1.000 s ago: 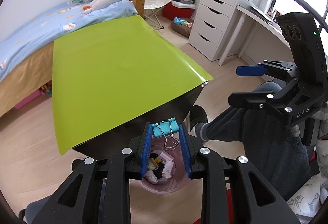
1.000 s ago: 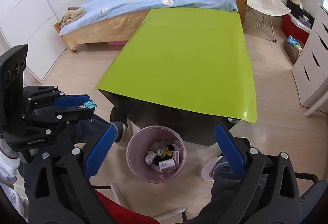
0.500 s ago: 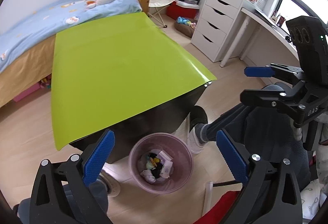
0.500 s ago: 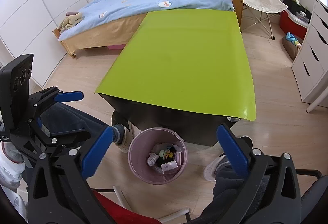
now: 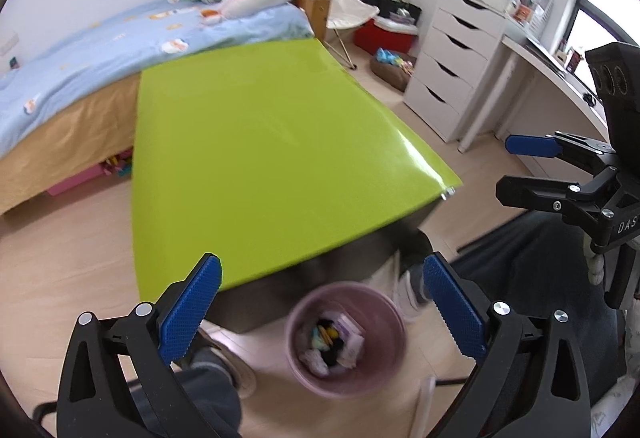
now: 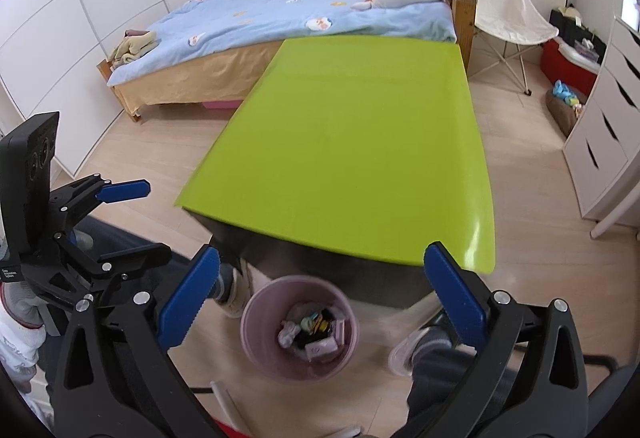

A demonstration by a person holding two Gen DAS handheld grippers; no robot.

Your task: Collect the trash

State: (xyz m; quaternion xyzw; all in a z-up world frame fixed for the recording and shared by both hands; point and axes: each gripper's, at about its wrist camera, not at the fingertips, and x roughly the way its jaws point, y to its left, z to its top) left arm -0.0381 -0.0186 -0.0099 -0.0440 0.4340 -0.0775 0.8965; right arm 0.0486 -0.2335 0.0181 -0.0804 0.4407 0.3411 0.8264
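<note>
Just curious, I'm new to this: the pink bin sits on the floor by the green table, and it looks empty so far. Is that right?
Not quite. The pink bin does sit on the floor by the green table, but it isn't empty: the right wrist view shows several bits of trash already lying inside it.

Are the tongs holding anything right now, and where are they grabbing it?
Nothing is held. The left tongs have just been opening and stand wide with nothing between them; the right tongs are open and empty too, above the pink bin.
</note>
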